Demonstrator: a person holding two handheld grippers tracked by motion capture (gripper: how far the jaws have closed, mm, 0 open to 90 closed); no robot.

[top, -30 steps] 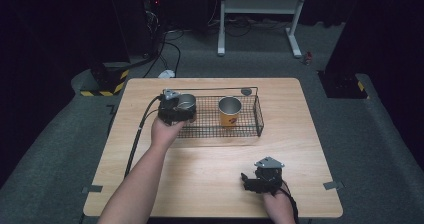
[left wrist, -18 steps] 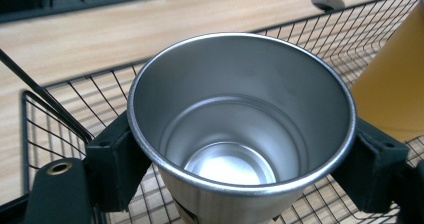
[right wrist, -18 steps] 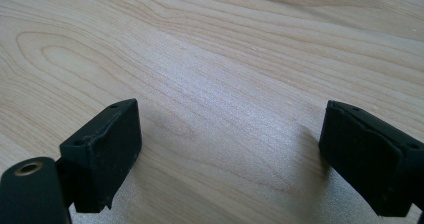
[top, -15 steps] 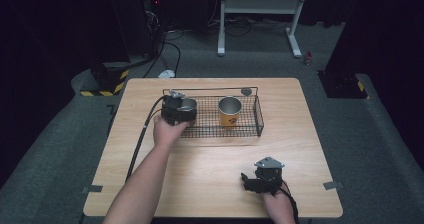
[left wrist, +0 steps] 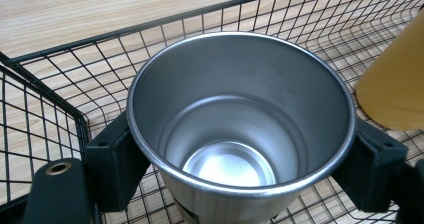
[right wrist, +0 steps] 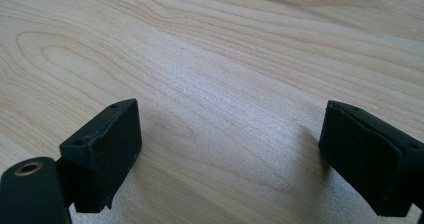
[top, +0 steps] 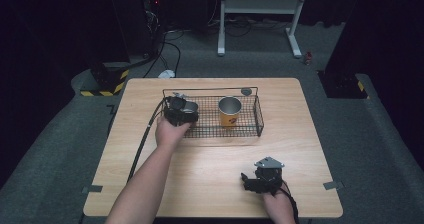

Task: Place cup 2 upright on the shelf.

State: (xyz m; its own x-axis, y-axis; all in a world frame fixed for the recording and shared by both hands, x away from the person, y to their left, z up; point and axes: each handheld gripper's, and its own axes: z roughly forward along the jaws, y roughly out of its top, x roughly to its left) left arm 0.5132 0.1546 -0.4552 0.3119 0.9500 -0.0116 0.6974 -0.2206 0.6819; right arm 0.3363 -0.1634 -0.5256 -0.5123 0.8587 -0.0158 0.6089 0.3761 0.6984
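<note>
While tongs (left wrist: 240, 169) grip, steel cup (left wrist: 240, 124) stands upright.

cups: 2 (top: 230, 111) | wire basket: 1 (top: 258, 115) | grippers: 2 (top: 177, 109)

Between my left gripper's (left wrist: 240, 169) fingers (left wrist: 112, 161) sits a cup (left wrist: 240, 129), inside the wire basket (top: 250, 126) at its left end. A second cup (top: 229, 111) stands just right of it. My right gripper (right wrist: 230, 154) rests on the table (top: 210, 159), well behind the basket.

txt: none legible | orange cup (top: 229, 115) label — too small/blurred to read
</note>
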